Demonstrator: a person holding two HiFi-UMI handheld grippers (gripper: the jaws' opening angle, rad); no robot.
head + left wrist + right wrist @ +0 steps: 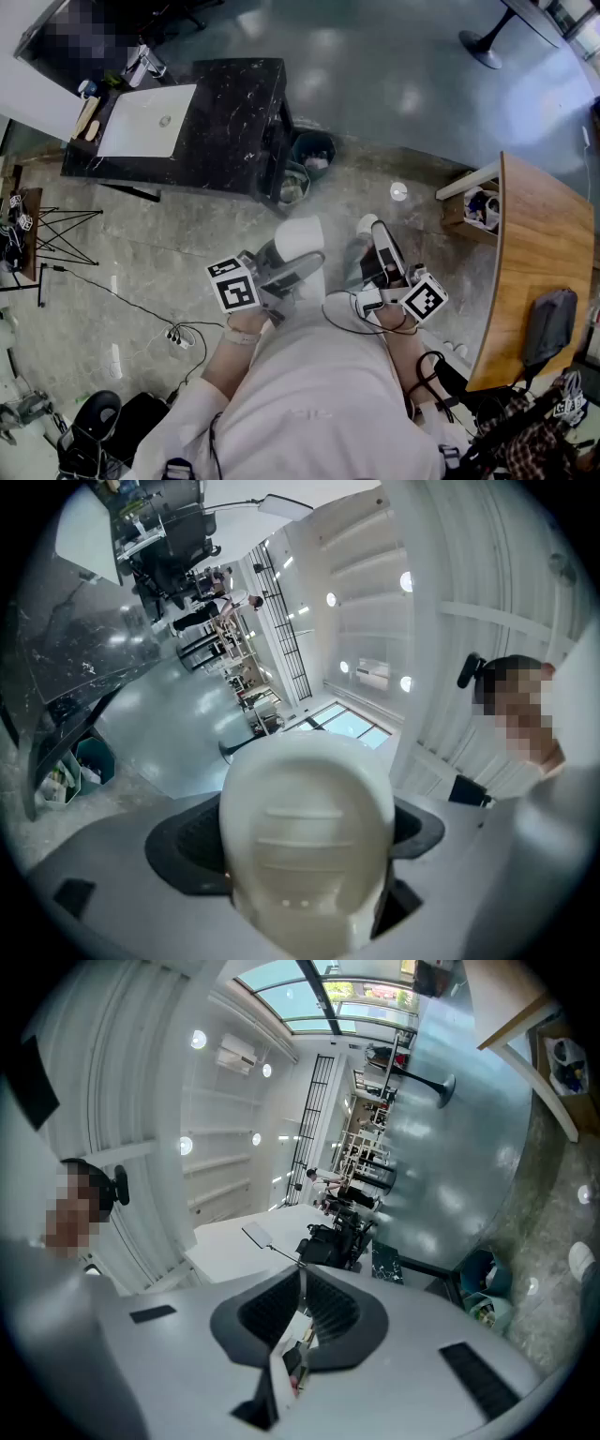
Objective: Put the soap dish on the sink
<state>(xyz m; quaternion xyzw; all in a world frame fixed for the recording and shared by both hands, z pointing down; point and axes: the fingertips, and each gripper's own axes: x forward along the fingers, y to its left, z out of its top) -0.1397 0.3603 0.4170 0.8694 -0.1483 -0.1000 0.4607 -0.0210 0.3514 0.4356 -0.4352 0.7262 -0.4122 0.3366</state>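
Head view, left tongs (298, 264) gripping soap dish (300, 236), right tongs (373, 234) closed, sink (131, 133) beyond open floor (187, 246)

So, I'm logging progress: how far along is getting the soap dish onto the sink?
Done: the white oval soap dish is picked up, clamped in the left gripper's jaws. In hand: it hangs over the floor, well short of the black marble counter. Left: bring it to the white rectangular sink there and set it down. The right gripper is shut, empty.
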